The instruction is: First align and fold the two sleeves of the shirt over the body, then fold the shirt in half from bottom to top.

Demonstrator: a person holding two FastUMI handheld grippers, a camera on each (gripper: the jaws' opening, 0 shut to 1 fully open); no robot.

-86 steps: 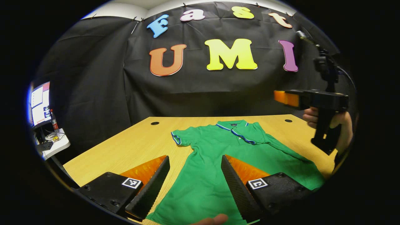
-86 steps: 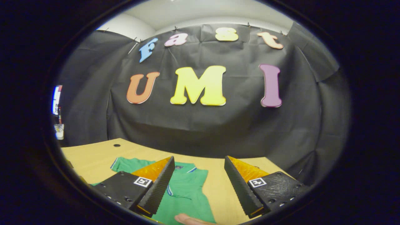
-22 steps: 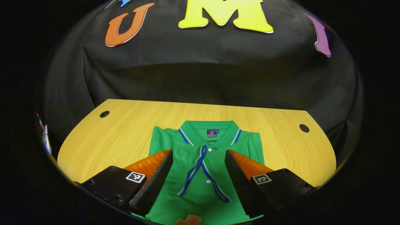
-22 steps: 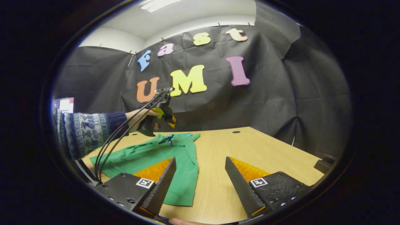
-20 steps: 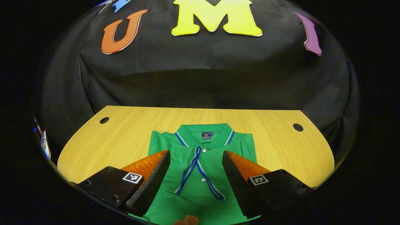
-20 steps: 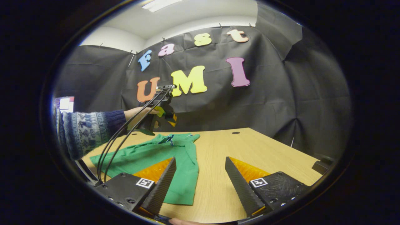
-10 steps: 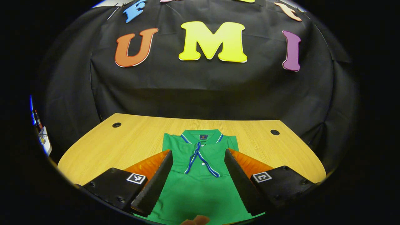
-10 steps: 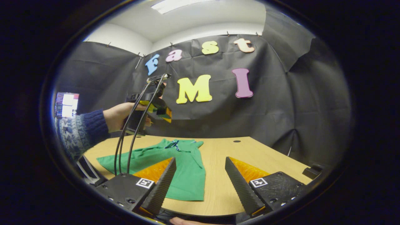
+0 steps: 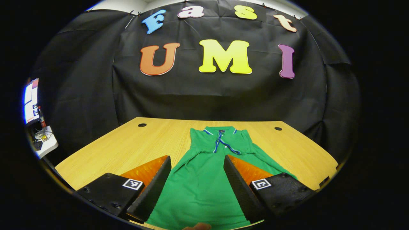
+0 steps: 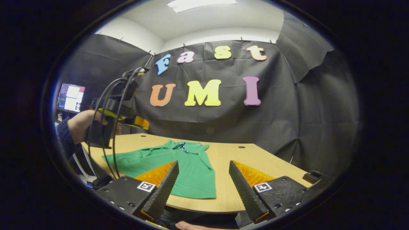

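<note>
While the green shirt [image 9: 204, 179] lies flat on the wooden counter [image 9: 127, 143], its long axis runs from the near edge to the collar [image 9: 220, 131], which points at the black cloth wall, sleeves folded over the body; the left tool [image 9: 195, 188] hovers level above its hem, fingers apart, and the right tool [image 10: 201, 191] hangs off the counter's near edge, fingers apart, a hand [image 10: 80, 126] gripping the left tool's handle

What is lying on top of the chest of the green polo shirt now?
On the green polo shirt, both sleeves lie folded inward, their striped cuffs meeting below the collar. They cover the placket. The wooden table is under the shirt.
</note>
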